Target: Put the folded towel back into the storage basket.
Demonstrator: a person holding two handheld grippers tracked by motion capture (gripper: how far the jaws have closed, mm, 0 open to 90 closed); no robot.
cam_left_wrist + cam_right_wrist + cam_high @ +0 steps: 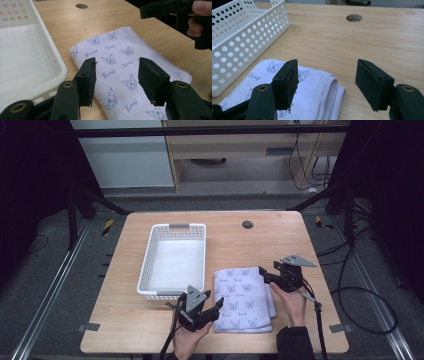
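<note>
Left hand-held gripper sits at the near-left corner of the folded towel, jaws spread, nothing pinched; in the left gripper view the towel lies just beyond and under the gap between the jaws. Right hand-held gripper sits at the towel's far-right corner, jaws spread too, empty; the folded edge lies below its left jaw. Towel lies flat on the counter, just right of the white basket, which lies beyond the left hand-held gripper.

Soft matt cloth towel with stitched hem, perforated glossy white plastic basket, smooth matt wood-grain table
</note>
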